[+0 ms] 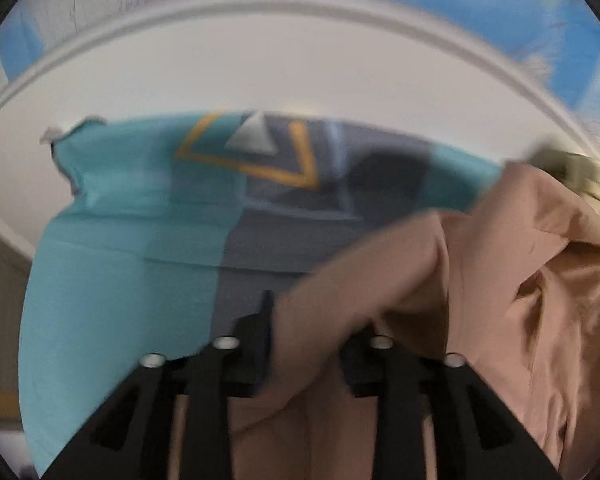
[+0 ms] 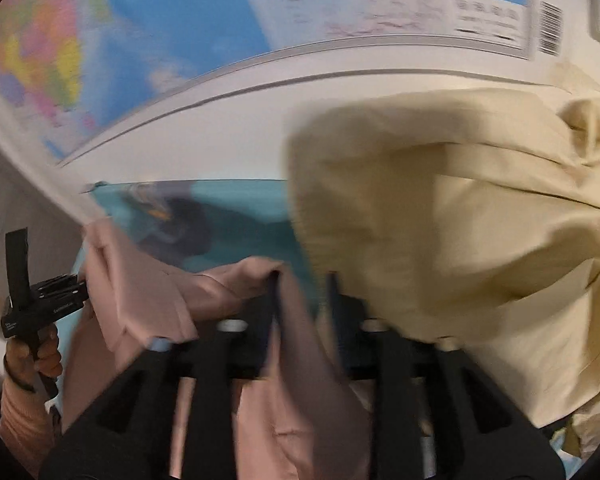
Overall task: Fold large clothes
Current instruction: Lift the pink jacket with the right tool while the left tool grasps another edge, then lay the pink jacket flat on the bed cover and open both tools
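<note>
Right wrist view: pink garment (image 2: 284,380) draped between right gripper (image 2: 302,280) fingers, jaws parted, likely releasing onto teal sheet (image 2: 244,216). Left gripper (image 1: 312,320) grip unclear, cloth across it.

One pink garment (image 2: 148,292), one cream garment (image 2: 440,240), one teal cloth (image 1: 112,264).

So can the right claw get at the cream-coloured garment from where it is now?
Probably yes. The cream garment lies right beside the right claw, nothing between them. But pink fabric is draped between its fingers, so that would likely need dropping first.
</note>
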Demonstrator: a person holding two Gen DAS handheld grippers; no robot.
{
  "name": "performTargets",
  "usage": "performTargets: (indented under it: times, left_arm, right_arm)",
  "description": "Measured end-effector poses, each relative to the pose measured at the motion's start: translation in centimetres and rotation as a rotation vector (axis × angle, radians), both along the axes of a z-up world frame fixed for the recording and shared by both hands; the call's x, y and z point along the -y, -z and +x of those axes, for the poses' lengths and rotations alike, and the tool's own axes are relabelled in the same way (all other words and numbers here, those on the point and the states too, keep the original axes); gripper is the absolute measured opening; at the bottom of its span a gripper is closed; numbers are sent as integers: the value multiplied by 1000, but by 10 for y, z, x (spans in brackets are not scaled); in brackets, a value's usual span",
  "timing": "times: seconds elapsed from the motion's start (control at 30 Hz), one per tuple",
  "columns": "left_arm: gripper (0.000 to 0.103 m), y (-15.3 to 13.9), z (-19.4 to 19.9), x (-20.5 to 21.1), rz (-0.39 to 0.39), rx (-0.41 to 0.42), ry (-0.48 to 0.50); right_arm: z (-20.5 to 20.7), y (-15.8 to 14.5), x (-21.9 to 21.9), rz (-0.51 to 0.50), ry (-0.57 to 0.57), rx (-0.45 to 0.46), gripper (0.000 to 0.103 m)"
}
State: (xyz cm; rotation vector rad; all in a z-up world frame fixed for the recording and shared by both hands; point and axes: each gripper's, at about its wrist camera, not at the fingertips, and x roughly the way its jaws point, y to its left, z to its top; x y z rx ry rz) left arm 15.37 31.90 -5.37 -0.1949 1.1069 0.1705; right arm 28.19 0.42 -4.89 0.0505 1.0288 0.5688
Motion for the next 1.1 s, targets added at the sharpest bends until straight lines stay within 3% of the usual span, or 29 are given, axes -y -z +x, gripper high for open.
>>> performTargets:
  times: [0.07, 0.1, 0.17, 0.27, 0.37, 0.5, 0.53, 0.57, 0.6, 0.63, 0.67, 0.73, 0.8, 0.9, 1.03, 1.1]
  left_arm:
    - [41, 2, 6, -6, -19, -3, -10]
    - [42, -1, 1, -11, -41, 25, -14]
    - [54, -9, -12, -18, -78, 83, 2]
    - [58, -26, -48, -31, -116, 178, 51]
    - [60, -29, -85, -40, -94, 205, 93]
    - [60, -23, -127, -43, -50, 205, 135]
    - [60, -20, -137, -43, -40, 210, 145]
    - [60, -18, -144, -43, -37, 209, 154]
    - [60, -16, -150, -43, -34, 206, 155]
    - [60, -14, -154, -43, -34, 202, 157]
    - [60, -12, -157, -43, -35, 203, 162]
    - [60, -12, -164, -43, -36, 205, 158]
    - [60, -14, -172, -45, -40, 211, 156]
    - [60, -18, -190, -51, -35, 232, 160]
    - [64, -5, -216, -52, -63, 211, 214]
    - [70, 8, -226, -46, -55, 170, 263]
  right_arm:
    - [-7, -15, 10, 50, -4, 44, 61]
    - [-23, -29, 21, 75, -12, 86, 74]
    - [-54, -49, 42, 75, -21, 171, 88]
    - [-117, -58, 79, -8, -29, 260, 95]
    - [-162, -32, 117, -41, -41, 173, 96]
    - [-227, 25, 157, -67, -46, 6, 95]
    - [-236, 37, 159, -59, -51, -23, 94]
    - [-245, 43, 162, -53, -57, -44, 74]
    - [-248, 47, 162, -45, -64, -60, 32]
    - [-249, 51, 165, -17, -70, -97, 13]
    - [-244, 48, 167, -16, -49, -98, 1]
    - [-235, 22, 175, -79, 5, -3, 1]
    - [-221, -19, 194, -81, 80, 107, 1]
    - [-199, -50, 224, -101, 199, 183, 2]
    - [-180, -22, 236, -162, 277, 109, 3]
    - [-179, 6, 234, -171, 291, 44, 17]
